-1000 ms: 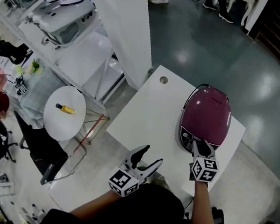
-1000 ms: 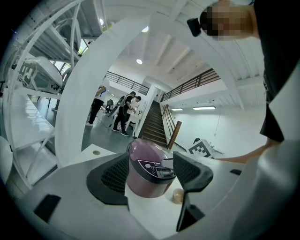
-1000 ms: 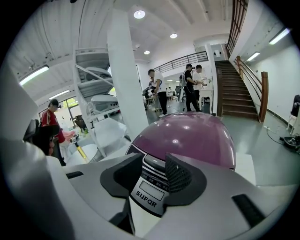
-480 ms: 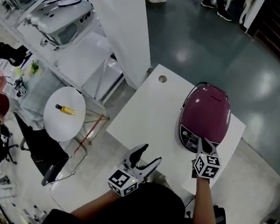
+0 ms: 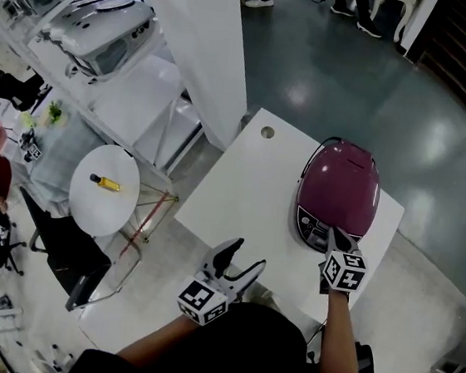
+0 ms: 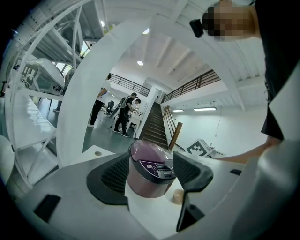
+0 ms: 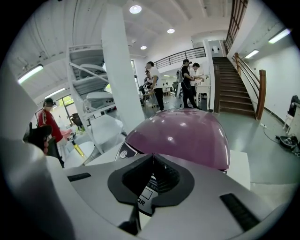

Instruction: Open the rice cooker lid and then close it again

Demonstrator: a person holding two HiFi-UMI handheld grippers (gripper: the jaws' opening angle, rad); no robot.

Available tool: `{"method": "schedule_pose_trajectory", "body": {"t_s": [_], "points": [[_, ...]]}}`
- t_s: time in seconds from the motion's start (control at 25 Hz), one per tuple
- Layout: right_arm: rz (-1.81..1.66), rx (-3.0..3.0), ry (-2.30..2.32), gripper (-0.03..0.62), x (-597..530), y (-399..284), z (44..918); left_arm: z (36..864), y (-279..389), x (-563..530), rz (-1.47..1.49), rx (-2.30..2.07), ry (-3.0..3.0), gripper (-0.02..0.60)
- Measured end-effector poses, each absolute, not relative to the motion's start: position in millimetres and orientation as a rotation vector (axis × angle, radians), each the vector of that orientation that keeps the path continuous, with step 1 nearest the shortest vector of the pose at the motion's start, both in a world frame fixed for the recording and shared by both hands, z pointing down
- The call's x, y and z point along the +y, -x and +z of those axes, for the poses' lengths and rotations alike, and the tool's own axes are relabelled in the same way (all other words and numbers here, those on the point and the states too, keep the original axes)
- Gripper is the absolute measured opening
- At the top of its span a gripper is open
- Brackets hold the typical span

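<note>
Now the right hand-held gripper (image 5: 331, 233), jaws pressed together, rests at the front panel (image 5: 314, 224) of the closed rice cooker (image 5: 339, 189); the left hand-held gripper (image 5: 246, 256) hangs spread, empty.

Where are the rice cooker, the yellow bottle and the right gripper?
rice cooker (image 5: 339, 185), head view, middle of its purple lid.
yellow bottle (image 5: 106, 181), head view, its body.
right gripper (image 5: 330, 233), head view, tips of its shut jaws.
</note>
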State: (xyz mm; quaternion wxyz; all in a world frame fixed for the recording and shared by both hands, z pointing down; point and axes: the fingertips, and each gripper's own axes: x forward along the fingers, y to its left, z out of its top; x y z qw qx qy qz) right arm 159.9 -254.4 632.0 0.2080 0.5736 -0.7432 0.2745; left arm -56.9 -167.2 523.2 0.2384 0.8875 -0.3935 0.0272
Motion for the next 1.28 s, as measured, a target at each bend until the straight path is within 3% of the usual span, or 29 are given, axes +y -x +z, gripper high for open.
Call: {"method": "schedule_pose_trajectory", "body": {"t_s": [0.56,1.28], "points": [[0.440,-1.974,-1.683,0.002,-252.5,-158.8,624.5,509.9,62.4,-145.7,0.021,-1.059,-2.498,0.270],[0.410,-2.045,-1.775,0.002,-251.6,-149.1,577.4,490.4,78.4,-145.5,-0.041,-1.037,-2.539,0.270]]}}
